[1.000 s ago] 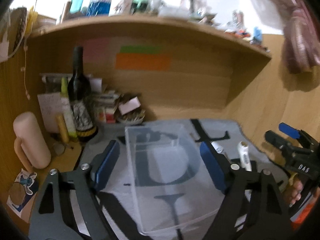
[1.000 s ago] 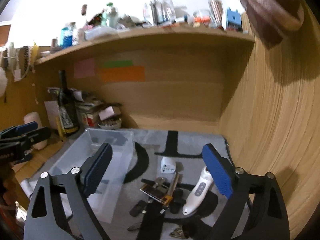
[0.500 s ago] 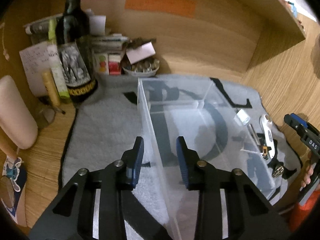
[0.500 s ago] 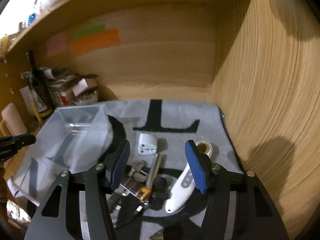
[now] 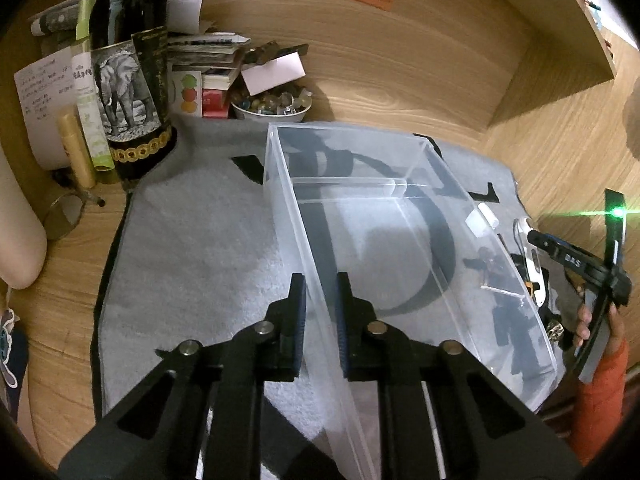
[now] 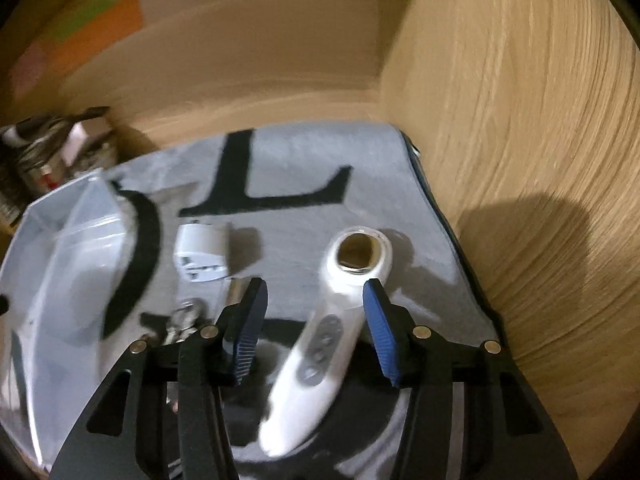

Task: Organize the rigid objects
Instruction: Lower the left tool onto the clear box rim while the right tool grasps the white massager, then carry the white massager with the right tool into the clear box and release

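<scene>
Pinching the clear bin's (image 5: 400, 216) near wall, the left gripper (image 5: 320, 320) could tip it, while the right gripper (image 6: 316, 320), fingers half-wide and closing around the white handheld device (image 6: 320, 340) on the gray mat (image 6: 304, 160), risked it slipping sideways.

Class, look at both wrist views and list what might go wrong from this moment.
1. The left tool pinches only the thin wall of the clear box; the box may tip or slip.
2. The right tool is closing around the white handheld device, which lies slanted between the pads and may twist.
</scene>
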Available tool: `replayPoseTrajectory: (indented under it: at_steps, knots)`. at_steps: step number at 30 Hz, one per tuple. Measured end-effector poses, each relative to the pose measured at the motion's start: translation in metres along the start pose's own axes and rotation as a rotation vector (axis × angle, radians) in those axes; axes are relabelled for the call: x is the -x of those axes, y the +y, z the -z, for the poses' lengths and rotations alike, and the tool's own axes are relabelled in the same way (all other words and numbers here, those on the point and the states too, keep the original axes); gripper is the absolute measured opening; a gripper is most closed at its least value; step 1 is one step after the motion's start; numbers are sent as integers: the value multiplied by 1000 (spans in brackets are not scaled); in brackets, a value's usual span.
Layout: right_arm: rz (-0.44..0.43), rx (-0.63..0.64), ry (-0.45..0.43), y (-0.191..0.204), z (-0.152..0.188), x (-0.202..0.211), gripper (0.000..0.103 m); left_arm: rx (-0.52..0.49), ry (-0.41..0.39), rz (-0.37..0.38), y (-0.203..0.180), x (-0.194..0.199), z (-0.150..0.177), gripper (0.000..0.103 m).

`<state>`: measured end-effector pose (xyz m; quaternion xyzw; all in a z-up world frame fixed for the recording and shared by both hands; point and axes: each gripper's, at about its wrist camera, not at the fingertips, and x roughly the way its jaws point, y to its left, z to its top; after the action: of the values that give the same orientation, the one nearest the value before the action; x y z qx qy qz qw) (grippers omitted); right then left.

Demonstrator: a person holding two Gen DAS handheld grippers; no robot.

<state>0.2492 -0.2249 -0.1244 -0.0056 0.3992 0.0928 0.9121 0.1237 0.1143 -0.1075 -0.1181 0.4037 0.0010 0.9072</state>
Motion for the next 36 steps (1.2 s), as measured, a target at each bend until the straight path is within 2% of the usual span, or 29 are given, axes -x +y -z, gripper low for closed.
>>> replayPoseTrajectory:
  at_steps: [4, 8, 14, 20, 27, 36]
  knots:
    - [48, -16, 37, -8, -2, -18, 47, -9, -4, -1, 0, -1, -1, 14]
    - [44, -35, 101, -13, -2, -39, 46, -8, -4, 1, 0, -1, -2, 14]
    - [62, -9, 77, -10, -3, -45, 37, -15, -10, -7, -1, -2, -1, 14]
    - [36, 2, -29, 1, 0, -19, 36, -21, -1, -17, -2, -2, -2, 14]
    - [-10, 29, -186, 17, 1, 35, 36, -41, -2, -47, -5, -2, -2, 13]
    - [-140, 76, -341, 52, -8, 89, 36, -69, -16, -75, -6, -2, 0, 12]
